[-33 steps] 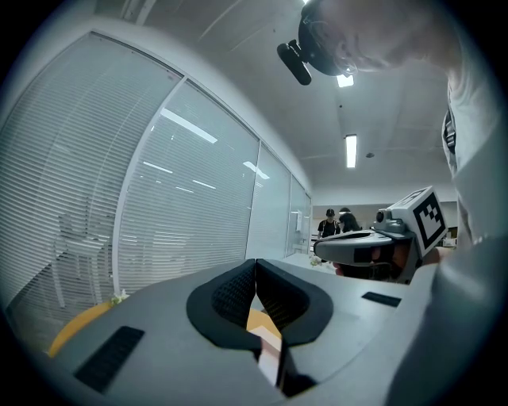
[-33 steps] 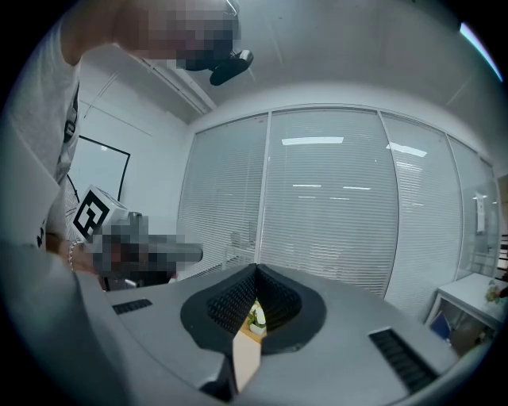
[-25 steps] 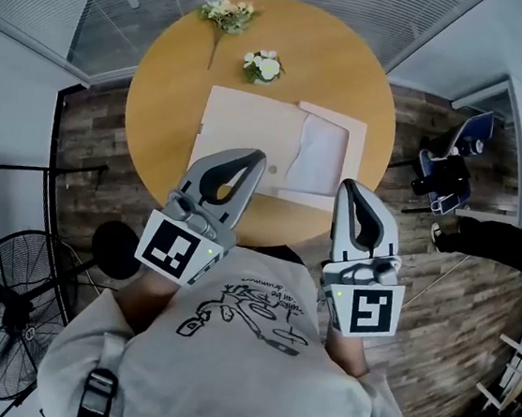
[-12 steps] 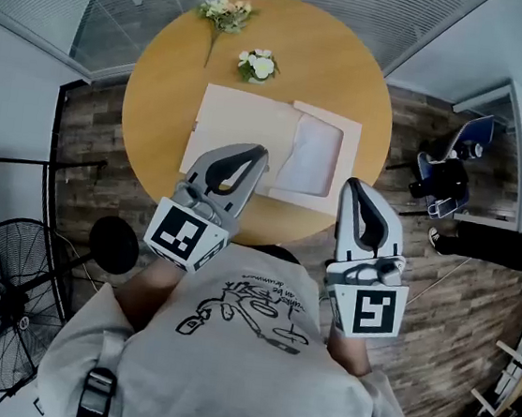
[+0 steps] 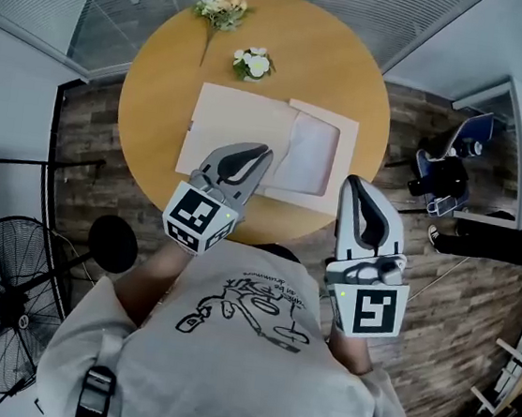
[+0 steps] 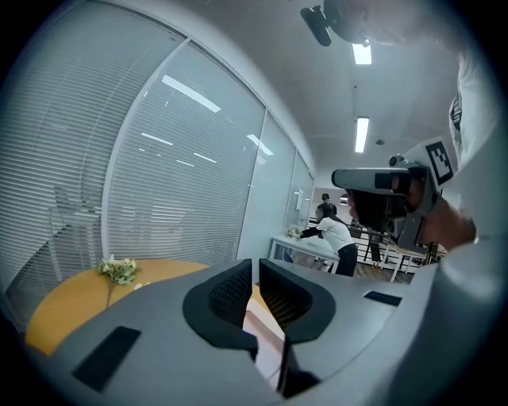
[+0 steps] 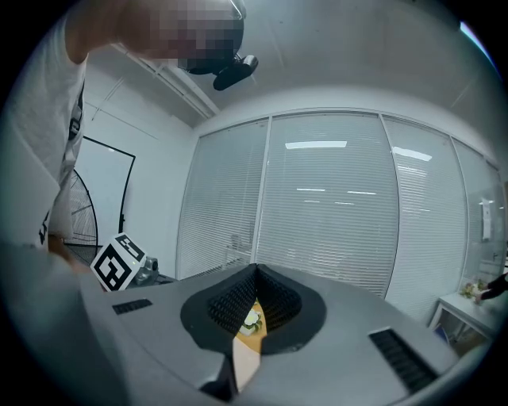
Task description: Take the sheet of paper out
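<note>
None of the removal is done: the white sheet of paper (image 5: 310, 152) lies inside the open beige envelope (image 5: 238, 125) near the round table's (image 5: 165, 68) near edge, the left gripper (image 5: 264, 152), jaws just opening to an empty slit, hovers above the envelope, and the right gripper (image 5: 353, 182) is clenched on nothing.

A: Any legible text, numbers or brands?
B: None. Script lettering on the shirt (image 5: 239, 309) is unreadable. The left cube (image 5: 199, 216) and right cube (image 5: 371, 311) show square black-and-white markers only.
</note>
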Demonstrator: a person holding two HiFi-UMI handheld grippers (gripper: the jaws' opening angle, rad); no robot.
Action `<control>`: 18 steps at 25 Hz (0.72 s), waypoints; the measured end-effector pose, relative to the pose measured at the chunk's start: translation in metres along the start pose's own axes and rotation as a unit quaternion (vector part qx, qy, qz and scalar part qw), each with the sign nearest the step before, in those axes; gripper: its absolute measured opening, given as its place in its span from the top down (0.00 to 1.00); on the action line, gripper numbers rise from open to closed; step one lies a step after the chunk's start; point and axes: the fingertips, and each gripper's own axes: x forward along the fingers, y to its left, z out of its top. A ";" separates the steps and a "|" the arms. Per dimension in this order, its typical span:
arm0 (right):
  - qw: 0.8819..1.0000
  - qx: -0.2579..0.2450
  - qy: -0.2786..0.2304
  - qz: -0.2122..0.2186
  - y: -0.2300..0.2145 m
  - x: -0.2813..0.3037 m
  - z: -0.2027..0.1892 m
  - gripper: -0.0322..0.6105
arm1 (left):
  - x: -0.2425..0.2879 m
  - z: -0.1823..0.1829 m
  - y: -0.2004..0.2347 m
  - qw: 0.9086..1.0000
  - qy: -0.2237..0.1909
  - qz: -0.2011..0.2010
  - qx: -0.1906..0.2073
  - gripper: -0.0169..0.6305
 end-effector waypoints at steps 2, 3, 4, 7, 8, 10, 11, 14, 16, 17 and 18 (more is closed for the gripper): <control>1.000 0.000 0.000 0.001 -0.001 0.000 -0.001 0.94 | 0.006 -0.011 0.001 1.000 0.011 -0.002 -0.005 0.91; 1.000 0.000 0.001 0.001 -0.002 0.000 -0.001 0.94 | 0.009 -0.017 0.002 1.000 0.017 -0.003 -0.007 0.91; 1.000 0.000 0.001 0.001 -0.002 0.001 -0.001 0.94 | 0.011 -0.022 0.004 1.000 0.023 -0.003 -0.009 0.91; 1.000 0.005 -0.001 0.000 -0.003 0.002 -0.001 0.94 | 0.019 -0.041 0.008 0.999 0.042 -0.004 -0.017 0.91; 1.000 0.012 -0.005 -0.004 -0.004 0.003 0.002 0.94 | 0.021 -0.047 0.009 0.999 0.048 -0.004 -0.020 0.90; 1.000 0.024 -0.013 -0.012 -0.006 0.004 0.005 0.94 | 0.026 -0.059 0.010 0.998 0.058 -0.006 -0.027 0.89; 1.000 0.021 -0.011 -0.010 -0.006 0.004 0.004 0.94 | 0.029 -0.065 0.012 0.998 0.063 -0.007 -0.029 0.89; 1.000 0.021 -0.012 -0.010 -0.007 0.007 0.006 0.94 | 0.037 -0.081 0.016 0.996 0.081 -0.010 -0.033 0.88; 1.000 0.021 -0.014 -0.008 -0.007 0.007 0.007 0.94 | 0.043 -0.093 0.017 0.995 0.093 -0.011 -0.035 0.88; 1.000 0.013 -0.010 -0.001 -0.007 0.005 0.005 0.94 | 0.046 -0.100 0.017 0.994 0.099 -0.012 -0.037 0.87; 1.000 0.006 -0.006 0.004 -0.006 0.003 0.002 0.94 | 0.049 -0.107 0.018 0.994 0.105 -0.012 -0.038 0.87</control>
